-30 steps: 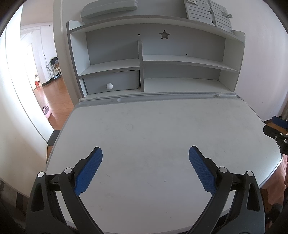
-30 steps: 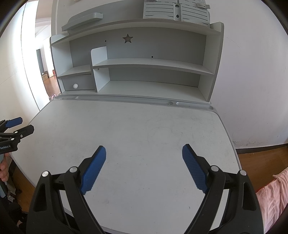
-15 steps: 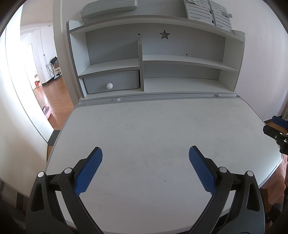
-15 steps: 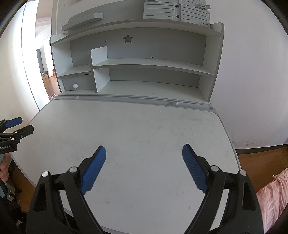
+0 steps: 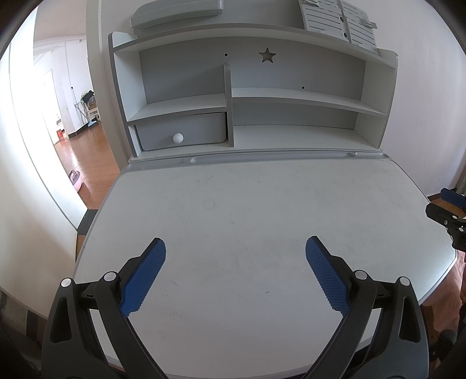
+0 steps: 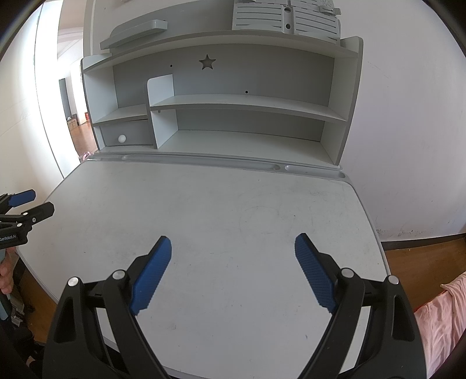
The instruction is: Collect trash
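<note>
So both grippers are just hovering above the pale grey desk top (image 5: 262,210), side by side. The left gripper (image 5: 235,250) has its jaws spread wide, blue textured pads (image 5: 144,277) well apart, and all that sits between them is bare scuffed desk surface. Same deal with the right gripper (image 6: 233,247): jaws released, blue pads (image 6: 314,274) far apart, gripping nothing.

As for the trash, I honestly can't spot any piece of it in either view, not between the jaws and not anywhere on the desk, so I can't say where it lies relative to them.

At the back of the desk stands a grey-and-white shelf hutch (image 5: 291,99) with a star-shaped cutout (image 5: 267,54) in its back panel. Lower left compartment holds a small grey drawer with a round white knob (image 5: 178,138). A long grey pencil groove (image 6: 201,160) runs along the desk's rear edge. On top of the hutch lie a slatted grey panel (image 6: 285,20) and a flat grey bar (image 6: 134,33). Wooden floor (image 5: 84,166) off to the left, pink fabric (image 6: 442,317) at lower right in the right wrist view.
</note>
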Available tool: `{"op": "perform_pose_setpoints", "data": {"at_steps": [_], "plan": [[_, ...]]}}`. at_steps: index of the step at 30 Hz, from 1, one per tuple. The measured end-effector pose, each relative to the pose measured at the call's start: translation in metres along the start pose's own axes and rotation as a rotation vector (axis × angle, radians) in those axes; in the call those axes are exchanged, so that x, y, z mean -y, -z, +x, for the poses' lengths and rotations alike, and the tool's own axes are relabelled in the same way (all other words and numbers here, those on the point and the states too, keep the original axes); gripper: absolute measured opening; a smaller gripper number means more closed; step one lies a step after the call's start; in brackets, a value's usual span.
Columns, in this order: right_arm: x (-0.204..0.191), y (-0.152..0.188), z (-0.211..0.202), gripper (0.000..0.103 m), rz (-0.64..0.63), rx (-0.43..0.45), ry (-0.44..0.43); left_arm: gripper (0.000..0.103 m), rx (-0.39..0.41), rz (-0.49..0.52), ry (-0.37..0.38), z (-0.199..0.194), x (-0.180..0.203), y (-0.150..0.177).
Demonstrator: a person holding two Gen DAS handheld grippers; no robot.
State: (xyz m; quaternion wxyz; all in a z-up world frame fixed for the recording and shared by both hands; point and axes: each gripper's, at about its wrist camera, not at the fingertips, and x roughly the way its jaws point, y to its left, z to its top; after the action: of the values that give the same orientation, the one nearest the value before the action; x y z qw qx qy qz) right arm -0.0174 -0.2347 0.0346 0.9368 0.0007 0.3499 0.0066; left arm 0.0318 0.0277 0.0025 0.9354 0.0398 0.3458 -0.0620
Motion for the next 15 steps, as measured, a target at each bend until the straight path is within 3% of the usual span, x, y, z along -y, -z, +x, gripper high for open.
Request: {"op": "perform_pose_setpoints", "data": {"at_steps": [15], "plan": [[0.0001,-0.0003,0.0009,0.084,0.001,-0.002,0.000,0.094,-0.007,-0.004,-0.001,-0.0044,0.0041,0.0066]]}}
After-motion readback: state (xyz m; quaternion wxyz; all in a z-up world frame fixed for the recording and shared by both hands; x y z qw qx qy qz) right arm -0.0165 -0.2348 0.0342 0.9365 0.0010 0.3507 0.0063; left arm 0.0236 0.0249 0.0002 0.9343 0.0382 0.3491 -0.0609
